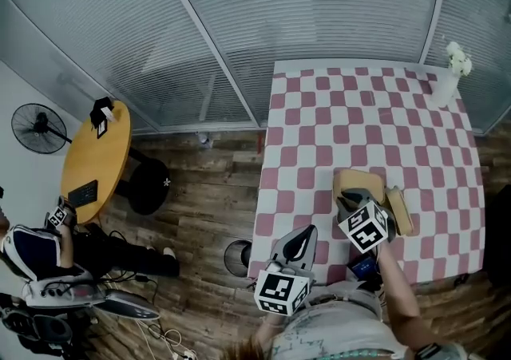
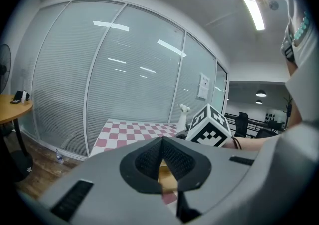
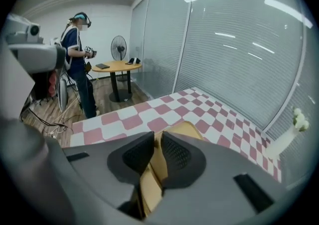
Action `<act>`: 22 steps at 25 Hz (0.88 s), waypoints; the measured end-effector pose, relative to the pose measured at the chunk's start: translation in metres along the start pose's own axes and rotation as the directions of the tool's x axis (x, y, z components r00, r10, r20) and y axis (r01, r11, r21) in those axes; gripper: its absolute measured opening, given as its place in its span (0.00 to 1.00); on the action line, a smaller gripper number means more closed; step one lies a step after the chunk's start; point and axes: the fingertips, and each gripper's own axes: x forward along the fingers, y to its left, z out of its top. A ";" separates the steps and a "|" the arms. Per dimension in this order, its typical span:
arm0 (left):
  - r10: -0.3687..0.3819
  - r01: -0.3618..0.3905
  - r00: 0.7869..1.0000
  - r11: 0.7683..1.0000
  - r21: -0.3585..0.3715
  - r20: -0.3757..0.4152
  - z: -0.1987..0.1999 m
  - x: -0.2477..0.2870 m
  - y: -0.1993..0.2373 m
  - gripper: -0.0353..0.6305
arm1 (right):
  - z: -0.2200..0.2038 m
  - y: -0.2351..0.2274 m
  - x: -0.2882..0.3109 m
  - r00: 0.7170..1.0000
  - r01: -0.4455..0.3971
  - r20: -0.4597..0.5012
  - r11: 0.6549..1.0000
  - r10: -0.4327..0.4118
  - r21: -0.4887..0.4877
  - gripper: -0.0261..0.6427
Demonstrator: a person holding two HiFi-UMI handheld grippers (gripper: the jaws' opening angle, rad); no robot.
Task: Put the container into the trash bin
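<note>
Right gripper (image 3: 158,136) is clamped on the tan container (image 3: 188,130): its jaws stand only a thin gap apart, with the container's wall pinched between the pads. In the head view the container (image 1: 357,180) is at the lower right of the frame, over the checked table (image 1: 359,103); whether it touches the cloth I cannot tell. Left gripper (image 2: 162,141) has its jaws together at the tips with nothing between them, and hangs at the table's lower left corner. The bin (image 1: 237,257) stands on the floor at lower centre, just left of the table.
</note>
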 end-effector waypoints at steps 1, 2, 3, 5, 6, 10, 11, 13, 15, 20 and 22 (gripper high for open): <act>0.001 -0.001 1.000 1.000 0.001 0.002 0.000 -0.001 0.000 0.06 | 0.005 0.001 -0.006 1.000 -0.007 0.020 1.000 0.007 0.013 0.11; 0.004 -0.004 1.000 1.000 0.000 0.003 -0.001 -0.002 -0.001 0.06 | 0.009 0.001 -0.011 0.999 -0.011 0.039 1.000 0.011 0.022 0.11; 0.006 -0.006 1.000 1.000 -0.001 0.004 -0.002 -0.003 -0.001 0.06 | 0.013 0.002 -0.017 0.998 -0.013 0.058 1.000 0.012 0.028 0.11; 0.009 -0.009 1.000 1.000 0.000 0.006 -0.003 -0.005 -0.003 0.06 | 0.020 0.004 -0.029 0.995 -0.017 0.100 0.999 0.013 0.038 0.11; 0.008 -0.008 1.000 1.000 0.001 0.008 -0.003 -0.006 -0.004 0.06 | 0.024 0.005 -0.035 0.992 -0.023 0.126 0.999 0.017 0.043 0.11; 0.004 -0.004 1.000 1.000 -0.001 0.014 -0.001 -0.011 -0.002 0.06 | 0.051 0.013 -0.060 0.966 -0.050 0.256 0.998 0.037 0.044 0.11; 0.006 -0.006 1.000 1.000 -0.001 0.017 0.000 -0.012 -0.001 0.06 | 0.057 0.015 -0.066 0.959 -0.056 0.282 0.997 0.041 0.046 0.11; 0.009 -0.009 1.000 1.000 0.002 0.023 0.002 -0.014 0.000 0.06 | 0.067 0.018 -0.076 0.942 -0.069 0.333 0.996 0.047 0.056 0.11; 0.012 -0.012 0.999 1.000 0.006 0.031 0.004 -0.017 0.001 0.06 | 0.076 0.022 -0.087 0.922 -0.085 0.383 0.994 0.053 0.068 0.11; 0.017 -0.018 0.997 1.000 0.014 0.072 0.017 -0.023 0.004 0.06 | 0.090 0.024 -0.111 0.890 -0.077 0.455 0.995 0.038 0.069 0.11; 0.015 -0.016 0.996 1.000 0.018 0.084 0.021 -0.026 0.005 0.06 | 0.095 0.025 -0.120 0.881 -0.069 0.473 0.995 0.025 0.076 0.11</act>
